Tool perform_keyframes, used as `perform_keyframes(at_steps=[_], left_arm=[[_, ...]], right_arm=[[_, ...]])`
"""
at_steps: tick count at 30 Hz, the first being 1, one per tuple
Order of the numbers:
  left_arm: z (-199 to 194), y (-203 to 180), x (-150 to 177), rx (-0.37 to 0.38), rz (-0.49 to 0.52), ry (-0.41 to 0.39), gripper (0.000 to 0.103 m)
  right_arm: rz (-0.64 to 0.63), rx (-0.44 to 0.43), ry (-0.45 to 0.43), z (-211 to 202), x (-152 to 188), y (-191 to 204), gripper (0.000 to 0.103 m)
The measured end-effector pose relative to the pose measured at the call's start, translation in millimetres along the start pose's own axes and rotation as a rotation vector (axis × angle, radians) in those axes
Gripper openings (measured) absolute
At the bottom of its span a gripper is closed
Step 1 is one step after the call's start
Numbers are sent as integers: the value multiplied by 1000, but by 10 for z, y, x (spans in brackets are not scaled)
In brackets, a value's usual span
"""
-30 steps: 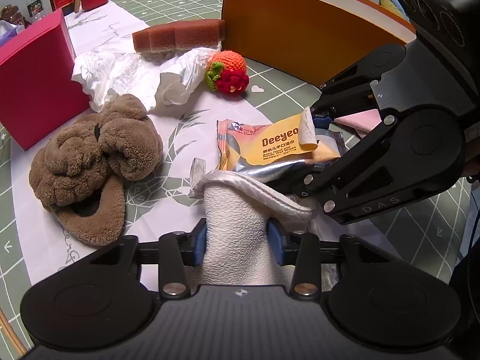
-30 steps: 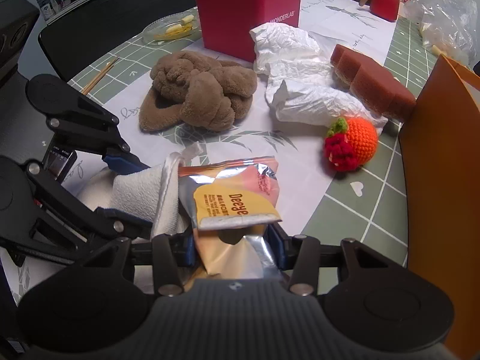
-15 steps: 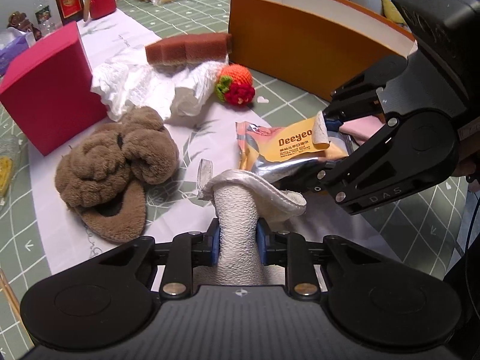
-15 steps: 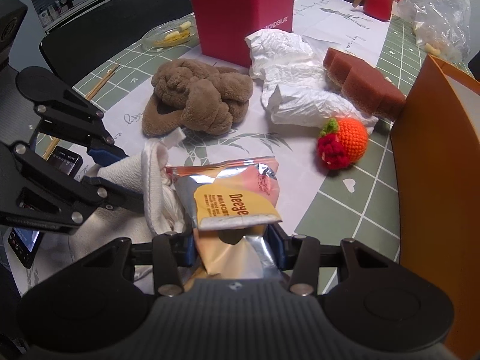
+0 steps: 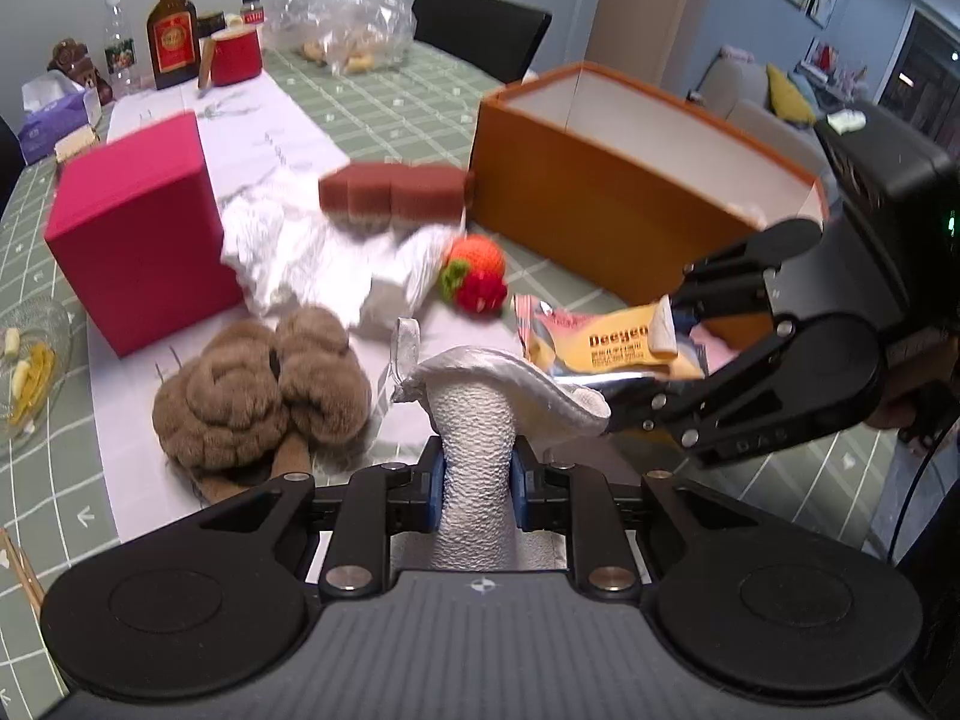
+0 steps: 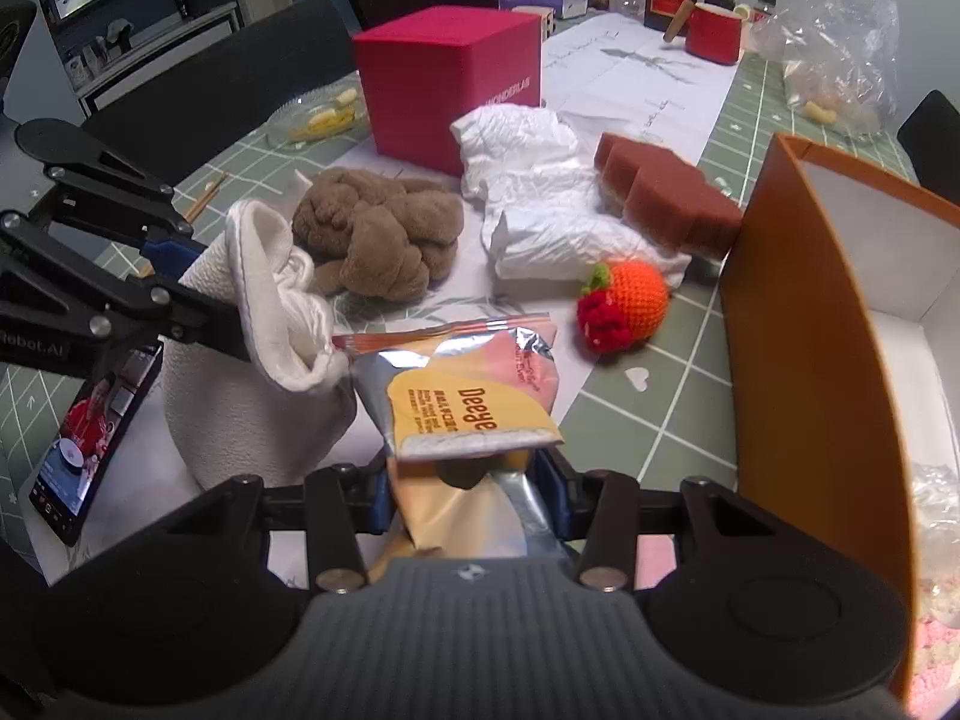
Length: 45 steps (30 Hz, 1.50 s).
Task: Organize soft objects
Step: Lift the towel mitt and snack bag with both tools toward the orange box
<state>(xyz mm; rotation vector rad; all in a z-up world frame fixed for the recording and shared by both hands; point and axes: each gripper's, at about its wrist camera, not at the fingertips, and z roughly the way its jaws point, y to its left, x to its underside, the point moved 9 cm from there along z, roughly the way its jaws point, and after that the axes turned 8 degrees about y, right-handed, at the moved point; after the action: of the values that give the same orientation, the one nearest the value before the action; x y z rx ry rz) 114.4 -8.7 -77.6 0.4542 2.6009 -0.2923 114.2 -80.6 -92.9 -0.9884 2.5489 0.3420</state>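
Note:
My left gripper [image 5: 477, 483] is shut on a white slipper [image 5: 480, 438] and holds it up off the table; the slipper also shows in the right wrist view [image 6: 264, 324]. My right gripper [image 6: 462, 501] is shut on a yellow and silver snack packet [image 6: 468, 396], held just right of the slipper, and the packet shows in the left wrist view [image 5: 606, 342]. A brown fluffy slipper [image 5: 258, 396], a crumpled white bag [image 5: 318, 258], a red-brown sponge [image 5: 390, 195] and a knitted orange fruit [image 5: 477, 276] lie on the table. An open orange box [image 5: 618, 216] stands at the right.
A pink-red cube box [image 5: 138, 234] stands at the left. A bottle [image 5: 172, 30], a red pot [image 5: 235, 55] and a clear plastic bag [image 5: 348, 18] are at the far end. A glass dish [image 5: 27, 366] sits at the left edge. A phone [image 6: 90, 438] lies under the left gripper.
Both grippers have risen and drawn back from the table with their loads. The left jaws closed tighter on the white slipper, which now hangs lifted.

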Motion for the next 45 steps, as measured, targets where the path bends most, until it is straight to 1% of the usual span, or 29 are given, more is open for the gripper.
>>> perform_keyframes(at_steps=[9,16,19,26,29,31,34,37,42,45], left_arm=[[-277,-87,-301,14,-18,-99,23],[-514,-269,-610,31,-9,-172,23],[-624,-343,-769,41,-10,-209,24],[-832,-547,-1182,74,1,-272,24],[-921,-684,-1390,69,32,-288,24],[-959,-786,-1522,80,49,-299,24],[-919,-971,-1701,99,74,-310,24],[-783,-1118,-1847,120,79,-311,24],[-528,-1269,-2064,172,17,-323,24],[-351,-1323,-2196,196,-18,-314,24]], right_arm=[[1,31,-85,-371,-70,-89,46],[8,63,-181,-839,-174,-196,46],[12,84,-219,-1038,-217,-261,46],[24,173,-303,-1530,-331,-465,46],[31,189,-329,-1713,-347,-561,46],[32,198,-338,-1791,-345,-638,46],[49,208,-340,-1870,-295,-823,46],[76,223,-336,-1947,-214,-1047,45],[97,277,-312,-2056,-27,-1402,45],[103,311,-294,-2087,57,-1585,45]])
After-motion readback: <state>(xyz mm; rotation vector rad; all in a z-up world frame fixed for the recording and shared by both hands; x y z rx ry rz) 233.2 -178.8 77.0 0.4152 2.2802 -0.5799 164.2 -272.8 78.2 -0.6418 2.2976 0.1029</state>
